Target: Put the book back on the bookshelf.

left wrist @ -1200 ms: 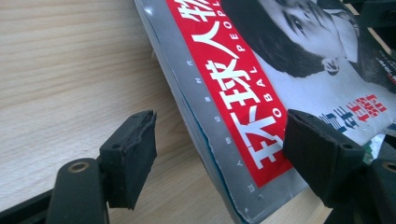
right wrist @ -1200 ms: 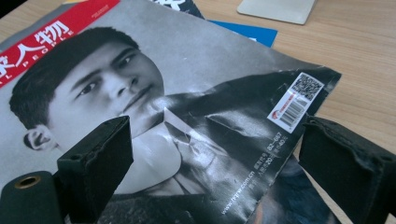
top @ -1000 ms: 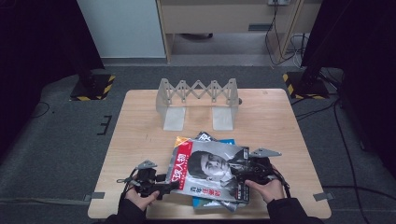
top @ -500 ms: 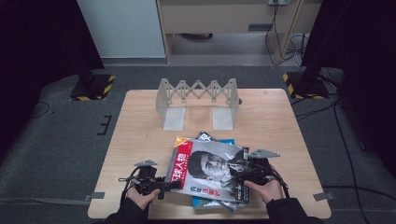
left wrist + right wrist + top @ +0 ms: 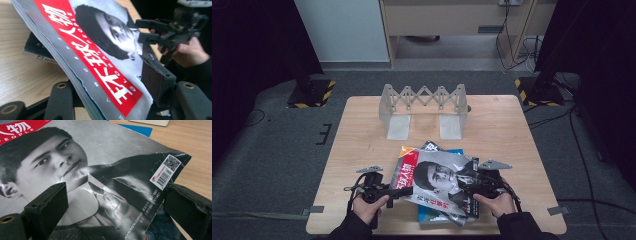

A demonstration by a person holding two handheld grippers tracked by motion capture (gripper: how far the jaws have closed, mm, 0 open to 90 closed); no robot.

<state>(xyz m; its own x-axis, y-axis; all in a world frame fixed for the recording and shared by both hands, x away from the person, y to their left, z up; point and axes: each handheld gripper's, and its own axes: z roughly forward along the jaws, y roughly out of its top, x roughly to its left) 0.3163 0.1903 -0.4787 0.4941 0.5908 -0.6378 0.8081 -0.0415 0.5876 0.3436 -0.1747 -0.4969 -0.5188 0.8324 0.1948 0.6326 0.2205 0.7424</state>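
Magazines lie stacked at the near middle of the desk [image 5: 362, 130], and the top magazine [image 5: 439, 180], the one with the red title band and the portrait cover, is being taken at both side edges so it can come up off the pile level rather than drooping. Over on the left, the left tool [image 5: 404, 190] has just been closing. In the left gripper view the magazine's [image 5: 100, 65] red-band edge runs between the jaws, one under the pages, one padded face against the cover, and the pages bow upward there, so I'd call that a grip on the edge. Under it sit a blue book [image 5: 434, 212] and another dark magazine [image 5: 432, 146], partly covered. Moving right, the right tool [image 5: 468, 184] sits at the barcode edge of the cover. In the right gripper view its jaws stand wide apart, the cover [image 5: 100, 170] lying between them, pads not pressing. At the far middle stands the grey folding rack [image 5: 424, 102], likely the destination.
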